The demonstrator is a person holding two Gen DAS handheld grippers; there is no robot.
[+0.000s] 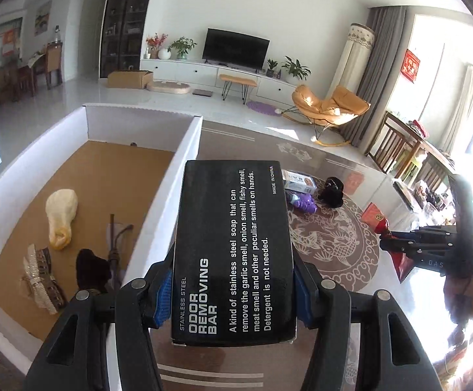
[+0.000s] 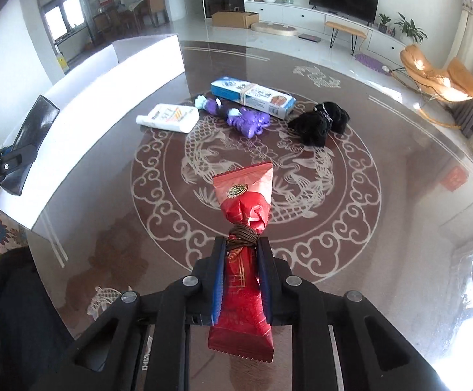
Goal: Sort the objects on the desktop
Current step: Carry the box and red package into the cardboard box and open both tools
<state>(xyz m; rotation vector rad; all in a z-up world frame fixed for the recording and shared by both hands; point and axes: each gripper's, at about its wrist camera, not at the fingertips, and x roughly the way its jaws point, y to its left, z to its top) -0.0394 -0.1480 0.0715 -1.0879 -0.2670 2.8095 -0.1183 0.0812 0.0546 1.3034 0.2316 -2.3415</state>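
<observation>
Two grippers, left (image 1: 233, 296) and right (image 2: 241, 260). One black box (image 1: 233, 247), one red packet (image 2: 246, 260), one bottle (image 2: 168, 118), one blue carton (image 2: 252, 97), one purple toy (image 2: 246, 120), one white bin (image 1: 184, 150).

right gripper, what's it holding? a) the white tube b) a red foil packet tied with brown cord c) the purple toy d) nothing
b: the right gripper is shut on the red foil packet, its fingers clamping right at the brown cord, while the white tube and purple toy lie on the table.
</observation>
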